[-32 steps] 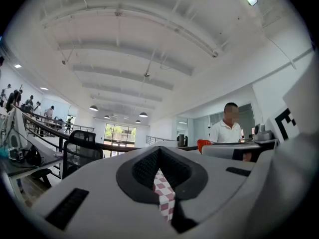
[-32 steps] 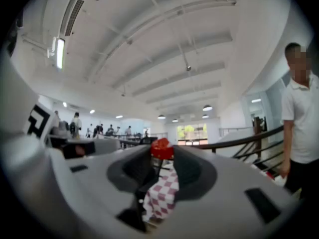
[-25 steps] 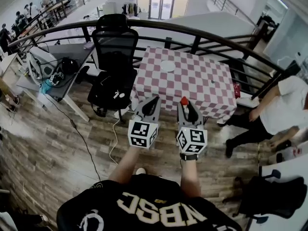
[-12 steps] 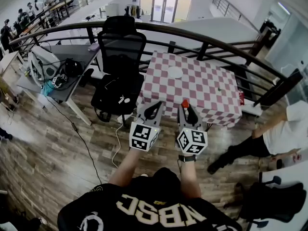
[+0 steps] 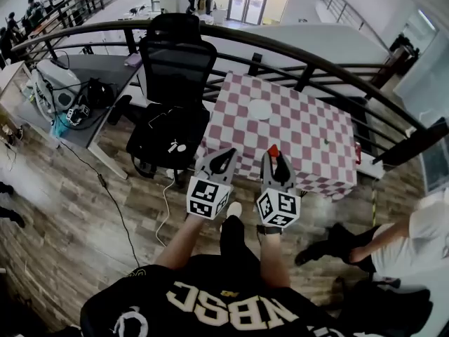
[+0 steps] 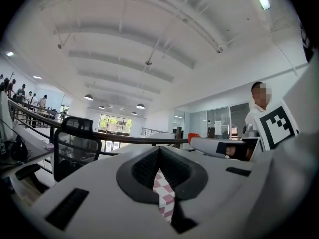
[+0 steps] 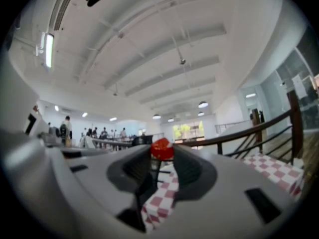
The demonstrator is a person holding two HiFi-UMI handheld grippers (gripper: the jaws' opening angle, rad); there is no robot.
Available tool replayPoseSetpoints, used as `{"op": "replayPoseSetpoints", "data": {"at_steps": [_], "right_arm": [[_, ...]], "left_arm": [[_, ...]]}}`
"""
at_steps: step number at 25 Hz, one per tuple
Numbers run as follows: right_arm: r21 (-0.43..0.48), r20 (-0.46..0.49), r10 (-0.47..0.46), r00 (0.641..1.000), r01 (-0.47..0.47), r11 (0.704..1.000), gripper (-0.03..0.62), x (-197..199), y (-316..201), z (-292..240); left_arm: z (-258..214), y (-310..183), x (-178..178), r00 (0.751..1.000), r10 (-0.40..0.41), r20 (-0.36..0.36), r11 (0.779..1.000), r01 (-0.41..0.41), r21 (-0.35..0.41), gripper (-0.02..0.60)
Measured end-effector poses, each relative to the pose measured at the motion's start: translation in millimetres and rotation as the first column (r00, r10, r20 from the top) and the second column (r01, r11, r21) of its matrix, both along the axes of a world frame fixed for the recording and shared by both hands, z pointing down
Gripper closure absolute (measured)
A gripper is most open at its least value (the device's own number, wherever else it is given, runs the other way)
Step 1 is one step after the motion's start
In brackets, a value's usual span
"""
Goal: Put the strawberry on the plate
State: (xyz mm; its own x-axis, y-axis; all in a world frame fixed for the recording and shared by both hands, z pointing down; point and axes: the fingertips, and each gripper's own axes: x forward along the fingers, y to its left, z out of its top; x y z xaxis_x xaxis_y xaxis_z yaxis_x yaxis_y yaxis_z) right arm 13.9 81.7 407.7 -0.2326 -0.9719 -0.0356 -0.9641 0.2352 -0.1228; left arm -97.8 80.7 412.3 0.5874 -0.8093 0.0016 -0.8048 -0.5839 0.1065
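I'm in the carry step: the right gripper [image 5: 274,157] is clamped on the strawberry [image 7: 162,149], which sits pinched at the very tips of its jaws, red end poking up, held out in front of me above the wooden floor and short of the table [image 5: 309,142]. The left gripper [image 5: 225,154] rides alongside with its jaws drawn together at the tips and nothing between them, only checked cloth showing through the slit. The plate [image 5: 260,109] lies well apart from the fruit, towards the far side of the checked cloth. As I judge it, the next move calls for closing on the table's near edge, reaching the right gripper over the cloth to the plate, lowering, and only then opening. Against a second ago, the table has slid lower and nearer in my head view, a person at the right has dropped towards the corner, and both grippers keep the same pose.
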Motion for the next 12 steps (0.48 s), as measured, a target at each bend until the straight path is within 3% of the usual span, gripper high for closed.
{"op": "replayPoseSetpoints", "data": {"at_steps": [3,6,12], "right_arm": [[0.08,0.084,0.006,0.996,-0.013,0.997,0.448,25,-46,-14],[0.096,0.125,-0.001,0.992,-0.011,0.995,0.45,51,-103,-26],[0.092,0.109,-0.043,0.993,0.033,0.995,0.448,86,-203,-32]], "left_arm": [[-4,-49,19,0.999,0.013,-0.035,1.0,-0.013,0.012,0.568],[-19,-102,44,0.999,0.025,-0.039,0.999,-0.023,0.043,0.568],[-25,-200,84,0.999,0.029,-0.03,0.999,-0.028,0.023,0.568]]}}
